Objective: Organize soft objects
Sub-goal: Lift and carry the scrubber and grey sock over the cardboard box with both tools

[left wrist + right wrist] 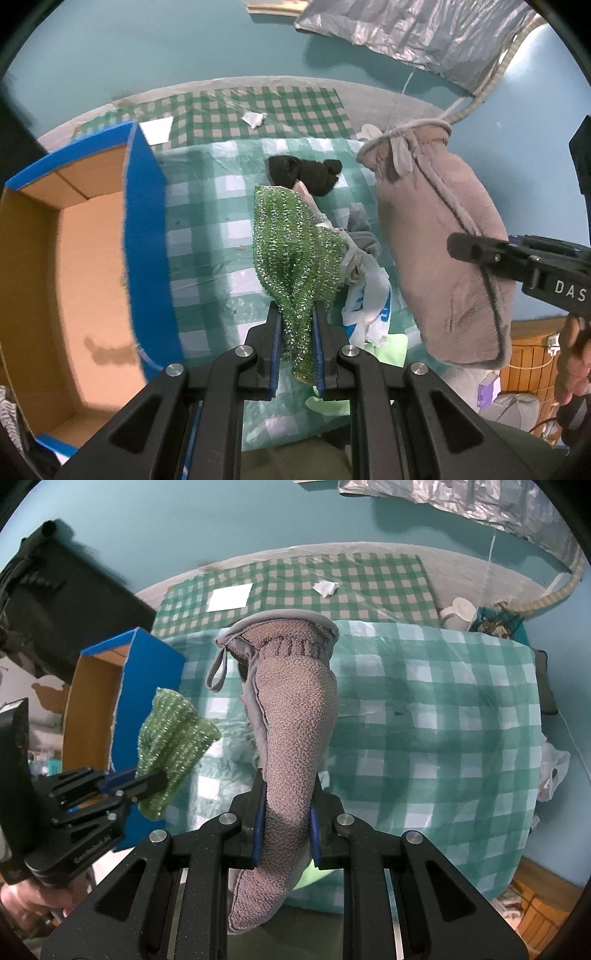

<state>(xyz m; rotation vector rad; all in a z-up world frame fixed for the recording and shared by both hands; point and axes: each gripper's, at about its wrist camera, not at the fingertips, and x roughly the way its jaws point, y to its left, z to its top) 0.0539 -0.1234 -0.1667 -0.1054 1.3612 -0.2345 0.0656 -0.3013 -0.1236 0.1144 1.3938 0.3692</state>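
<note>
My left gripper [297, 317] is shut on a sparkly green knitted cloth [295, 243], which hangs above the checked tablecloth; the same cloth [173, 734] and gripper [147, 775] show at the left of the right wrist view. My right gripper [286, 794] is shut on a grey-brown fleecy mitt [295, 716] with a hanging loop, lifted off the table. That mitt [436, 236] fills the right side of the left wrist view, the right gripper's finger [476, 251] clamped on its edge. A black cloth [306, 173] and grey and white soft items [365, 258] lie on the table underneath.
An open cardboard box with blue outer walls [144, 229] stands at the left, its brown inside bare [85, 280]. The green-checked tablecloth [443, 720] covers a round table. White paper scraps [229, 596] lie at the far side. A white jug [458, 613] stands far right.
</note>
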